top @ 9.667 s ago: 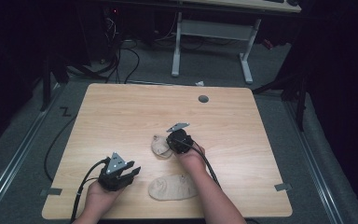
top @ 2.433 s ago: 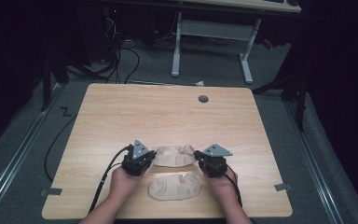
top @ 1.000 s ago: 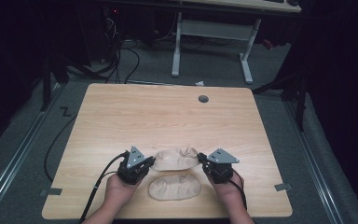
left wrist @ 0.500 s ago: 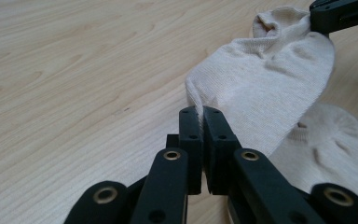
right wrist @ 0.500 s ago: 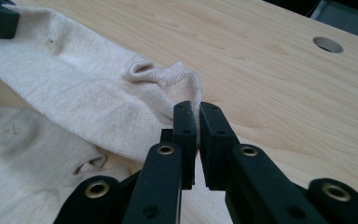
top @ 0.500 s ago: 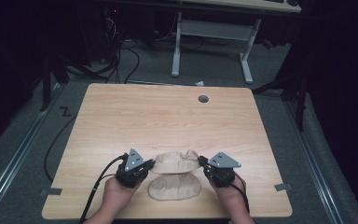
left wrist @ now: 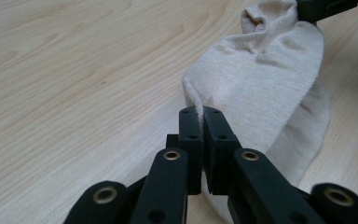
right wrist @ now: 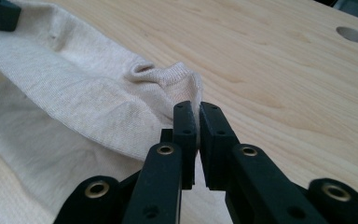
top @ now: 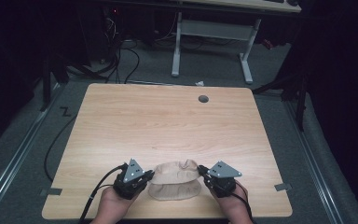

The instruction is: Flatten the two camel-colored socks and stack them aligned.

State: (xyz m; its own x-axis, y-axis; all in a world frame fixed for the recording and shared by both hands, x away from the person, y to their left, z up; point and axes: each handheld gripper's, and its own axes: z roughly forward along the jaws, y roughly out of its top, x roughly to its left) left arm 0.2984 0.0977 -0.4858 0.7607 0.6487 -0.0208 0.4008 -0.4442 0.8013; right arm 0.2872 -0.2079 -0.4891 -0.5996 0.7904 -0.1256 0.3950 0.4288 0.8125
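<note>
A beige sock point(top: 175, 170) hangs stretched between my two grippers near the table's front edge. My left gripper point(top: 149, 176) is shut on its left end, and my right gripper point(top: 201, 172) is shut on its cuff end. In the left gripper view the jaws point(left wrist: 199, 113) pinch a fold of the sock point(left wrist: 265, 74). In the right gripper view the jaws point(right wrist: 198, 108) clamp the ribbed cuff of the sock point(right wrist: 84, 88). A second beige sock point(top: 175, 191) lies flat on the table just below the held one, which partly overlaps it point(right wrist: 23, 158).
The wooden table point(top: 168, 126) has a round cable hole point(top: 203, 99) at its far right. Cables trail from the left gripper over the table's front left edge point(top: 91, 200). A white desk frame point(top: 209, 32) stands on the floor beyond.
Both grippers have carried the stretched sock toward the front edge, and it now sits over the top of the flat sock. Earlier, the right gripper alone handled it mid-table.
</note>
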